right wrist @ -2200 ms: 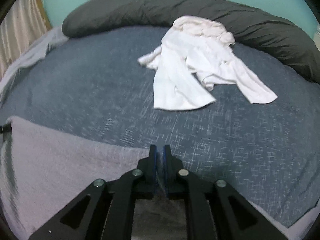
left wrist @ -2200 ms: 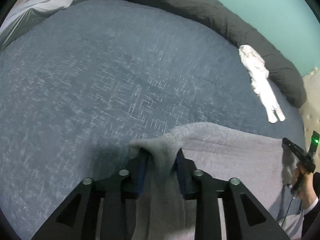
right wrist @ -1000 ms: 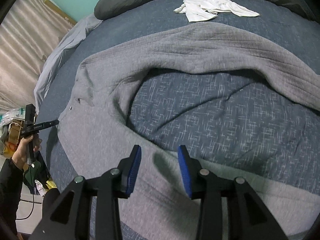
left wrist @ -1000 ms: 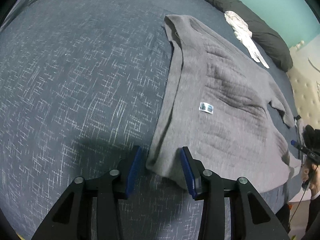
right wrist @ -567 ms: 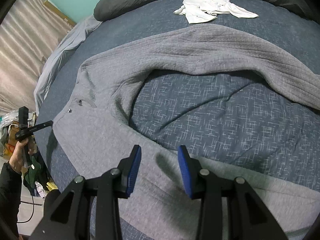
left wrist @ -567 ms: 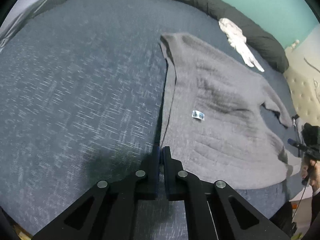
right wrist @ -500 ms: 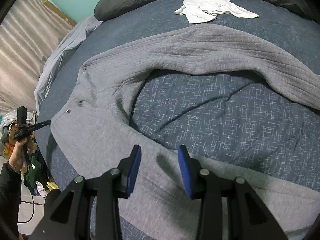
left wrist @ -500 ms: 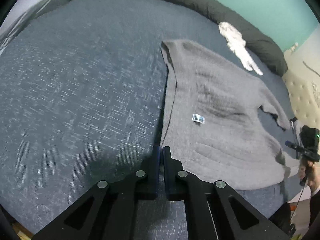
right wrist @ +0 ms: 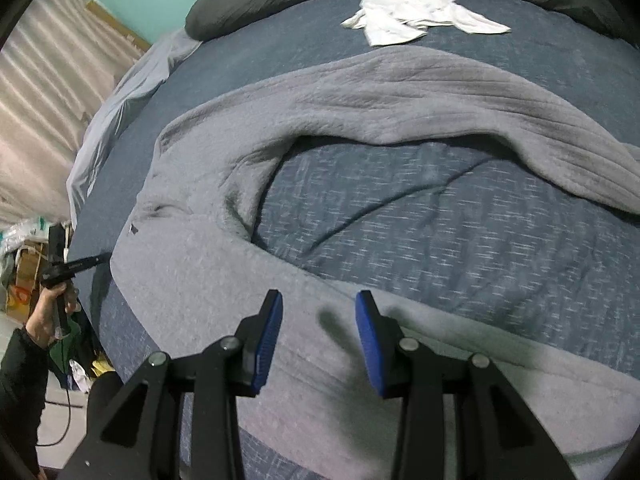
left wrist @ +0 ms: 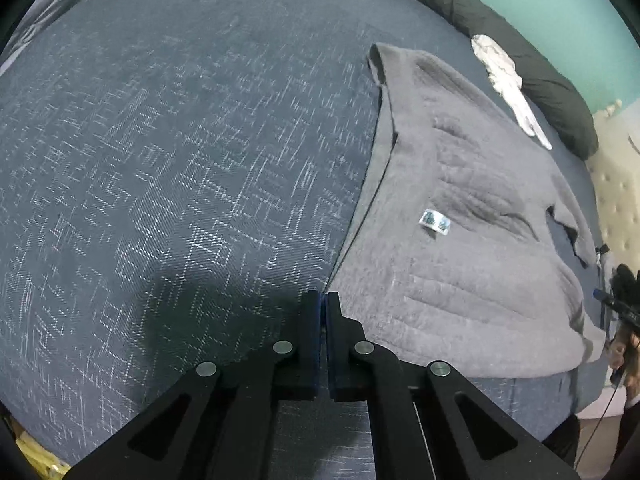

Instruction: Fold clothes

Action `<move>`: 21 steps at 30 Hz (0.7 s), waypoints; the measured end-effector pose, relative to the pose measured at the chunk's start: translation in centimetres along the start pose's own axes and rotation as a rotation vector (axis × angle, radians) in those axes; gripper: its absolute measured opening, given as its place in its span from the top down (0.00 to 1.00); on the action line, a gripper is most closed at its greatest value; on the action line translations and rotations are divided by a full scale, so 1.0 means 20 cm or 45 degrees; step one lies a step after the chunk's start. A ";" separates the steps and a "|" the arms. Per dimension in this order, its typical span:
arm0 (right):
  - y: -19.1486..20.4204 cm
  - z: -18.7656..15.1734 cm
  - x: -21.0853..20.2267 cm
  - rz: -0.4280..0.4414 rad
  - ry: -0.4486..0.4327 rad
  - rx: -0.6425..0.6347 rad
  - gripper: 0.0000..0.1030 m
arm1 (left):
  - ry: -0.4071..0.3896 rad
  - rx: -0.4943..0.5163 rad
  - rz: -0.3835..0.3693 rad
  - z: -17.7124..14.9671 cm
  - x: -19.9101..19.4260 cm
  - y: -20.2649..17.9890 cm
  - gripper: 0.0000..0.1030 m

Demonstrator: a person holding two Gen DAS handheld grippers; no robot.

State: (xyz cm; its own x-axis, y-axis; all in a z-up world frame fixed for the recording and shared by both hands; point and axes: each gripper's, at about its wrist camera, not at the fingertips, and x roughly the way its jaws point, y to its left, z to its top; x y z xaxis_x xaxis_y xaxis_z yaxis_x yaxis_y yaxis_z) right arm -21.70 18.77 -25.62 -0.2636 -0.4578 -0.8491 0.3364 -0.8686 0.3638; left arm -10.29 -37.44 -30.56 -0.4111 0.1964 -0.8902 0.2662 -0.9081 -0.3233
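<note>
Left gripper (left wrist: pixel 323 300): jaws together, nothing visibly held, at the grey sweater's (left wrist: pixel 460 240) corner. Right gripper (right wrist: pixel 319 312): jaws apart, empty, above it. Sweater spread on bed (left wrist: pixel 160 160); no fold visible. White garment (right wrist: pixel 412 8) untouched.

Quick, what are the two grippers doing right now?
Left gripper: shut, at the corner of the grey sweater; whether it pinches cloth cannot be told.
Right gripper: open above the sweater, holding nothing.

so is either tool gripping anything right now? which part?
Nothing held. The left tool is shut with no cloth between its tips, just beside the grey sweater's edge. The right tool hangs open above the sweater.
</note>
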 end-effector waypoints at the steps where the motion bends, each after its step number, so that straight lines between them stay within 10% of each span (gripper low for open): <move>1: -0.03 -0.01 -0.04 -0.008 -0.012 0.014 0.63 | -0.011 0.003 0.004 0.00 -0.02 -0.01 0.96; 10: -0.56 -0.21 -0.61 -0.178 -0.156 0.188 0.48 | -0.095 0.068 -0.005 -0.05 -0.18 -0.18 0.76; 21: -1.36 -0.73 -1.19 -0.519 -0.262 0.528 0.47 | -0.078 0.151 -0.038 -0.11 -0.20 -0.49 0.76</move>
State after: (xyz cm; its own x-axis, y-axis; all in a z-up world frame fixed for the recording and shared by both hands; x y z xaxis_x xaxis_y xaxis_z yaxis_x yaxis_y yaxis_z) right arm -11.36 56.04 -20.96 -0.4798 -0.0648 -0.8750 -0.1967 -0.9639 0.1793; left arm -9.38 -28.48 -24.57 -0.4710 0.2045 -0.8581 0.1493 -0.9402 -0.3060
